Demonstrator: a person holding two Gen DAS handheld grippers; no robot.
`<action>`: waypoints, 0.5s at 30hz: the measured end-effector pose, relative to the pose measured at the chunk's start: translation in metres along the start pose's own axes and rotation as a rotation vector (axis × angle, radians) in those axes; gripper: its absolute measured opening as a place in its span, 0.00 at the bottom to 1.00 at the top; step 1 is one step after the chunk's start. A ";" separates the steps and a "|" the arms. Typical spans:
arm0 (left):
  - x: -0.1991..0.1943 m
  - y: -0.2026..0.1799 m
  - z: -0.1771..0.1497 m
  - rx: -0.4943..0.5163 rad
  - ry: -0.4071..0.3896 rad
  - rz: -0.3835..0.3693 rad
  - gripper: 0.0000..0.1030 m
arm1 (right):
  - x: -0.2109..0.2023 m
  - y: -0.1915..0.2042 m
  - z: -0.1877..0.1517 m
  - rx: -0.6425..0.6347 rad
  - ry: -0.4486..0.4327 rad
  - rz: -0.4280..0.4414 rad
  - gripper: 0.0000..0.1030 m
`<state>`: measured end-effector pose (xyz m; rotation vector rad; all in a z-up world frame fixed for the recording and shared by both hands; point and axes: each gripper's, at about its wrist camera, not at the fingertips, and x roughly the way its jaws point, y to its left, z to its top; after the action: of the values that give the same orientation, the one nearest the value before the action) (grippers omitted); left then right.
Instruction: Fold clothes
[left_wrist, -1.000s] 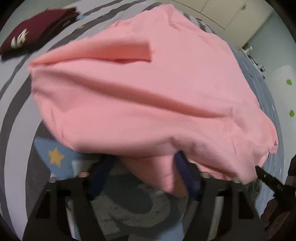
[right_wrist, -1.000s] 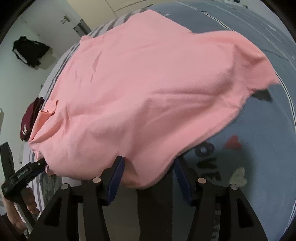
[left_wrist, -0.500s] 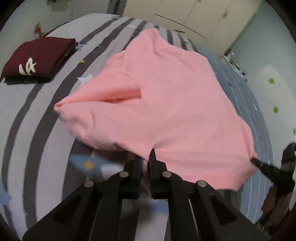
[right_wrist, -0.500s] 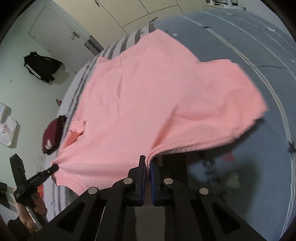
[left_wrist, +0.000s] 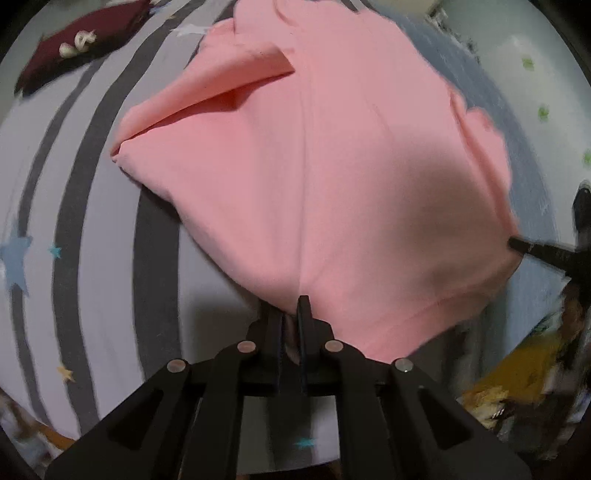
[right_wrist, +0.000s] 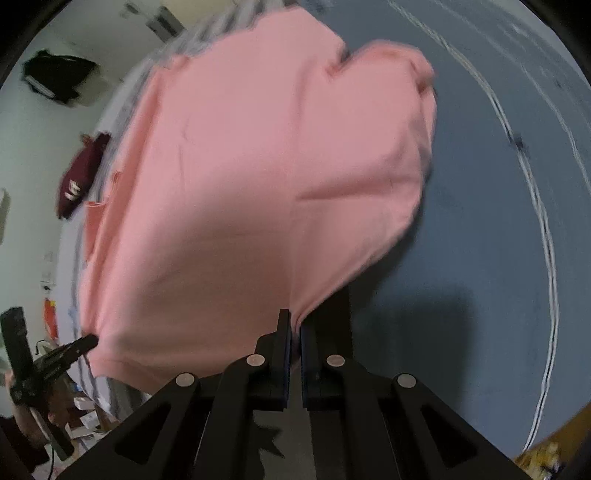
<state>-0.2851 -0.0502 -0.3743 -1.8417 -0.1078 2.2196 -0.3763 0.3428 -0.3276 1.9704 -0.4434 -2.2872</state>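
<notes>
While no container is seen in either wrist view, the pink shirt (left_wrist: 332, 177) is noted spread over the bed (left_wrist: 92, 258), partly lifted at its near edge. In the left wrist view the garment runs lengthwise away from the camera, near hem at the bottom, far end toward the top of the frame, with a folded-over flap along its upper left. The left gripper (left_wrist: 291, 314) is seen closed, a pinch of the near edge clamped between its jaws; the cloth rises straight from the fingertips. In the right wrist view the same garment (right_wrist: 258, 184) is seen with the same long axis, running up and away from the jaws. The right gripper (right_wrist: 293, 325) is likewise closed on the near edge, cloth pinched between the pads. Each gripper is also glimpsed at the other corner of the hem from the opposite camera. A folded maroon garment (left_wrist: 77, 48) is recorded on the striped bedding, well apart from the shirt.
</notes>
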 end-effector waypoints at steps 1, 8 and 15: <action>0.002 0.001 -0.004 0.006 0.004 0.013 0.08 | 0.008 -0.002 -0.005 0.007 0.017 -0.019 0.06; -0.026 0.019 0.020 0.050 -0.147 0.194 0.55 | -0.006 -0.012 -0.004 0.042 -0.110 -0.100 0.32; -0.023 0.018 0.112 0.103 -0.333 0.288 0.55 | -0.016 -0.037 0.056 0.126 -0.262 -0.103 0.42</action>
<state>-0.3928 -0.0612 -0.3341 -1.4995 0.2202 2.6567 -0.4246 0.3907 -0.3157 1.7893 -0.5302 -2.6582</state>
